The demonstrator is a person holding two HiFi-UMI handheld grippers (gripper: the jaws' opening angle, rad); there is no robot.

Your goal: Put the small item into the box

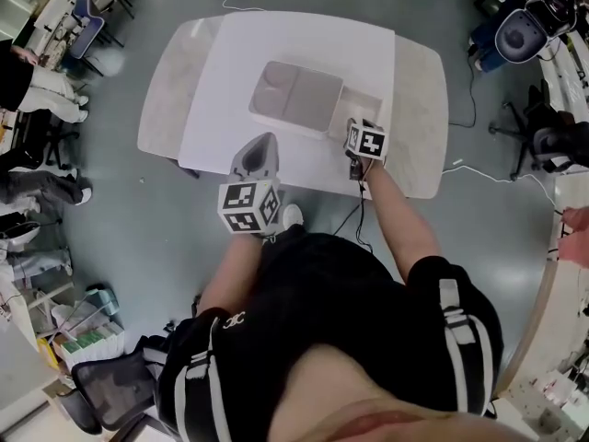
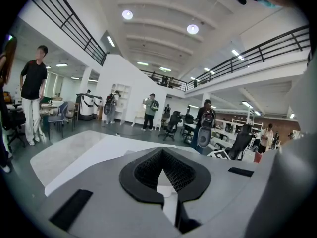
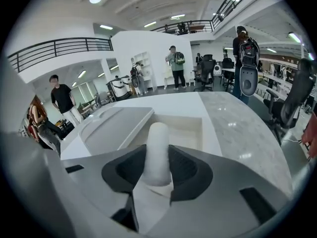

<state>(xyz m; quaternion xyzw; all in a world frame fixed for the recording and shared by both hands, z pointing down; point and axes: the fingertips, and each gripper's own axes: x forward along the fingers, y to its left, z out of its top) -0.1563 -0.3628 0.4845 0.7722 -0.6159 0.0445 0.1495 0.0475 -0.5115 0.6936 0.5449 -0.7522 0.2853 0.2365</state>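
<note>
A small white cylinder-shaped item [image 3: 157, 148] stands between the jaws of my right gripper [image 3: 158, 157], which is shut on it. The item's rounded end sticks out past the fingertips. Just ahead lies the open white box [image 3: 210, 130], with its grey lid [image 3: 116, 128] folded out to the left. In the head view my right gripper [image 1: 357, 129] hovers at the near edge of the box [image 1: 361, 104], and the lid [image 1: 294, 95] lies beside it. My left gripper [image 1: 260, 152] is held near the table's front edge. Its jaws [image 2: 162, 153] meet at the tips, with nothing between them.
The box rests on a white board [image 1: 230, 72] on a pale marble-look table [image 1: 419, 90]. Office chairs [image 1: 520, 30], cables and benches ring the table. Several people stand in the hall behind, and one [image 2: 33, 90] is close on the left.
</note>
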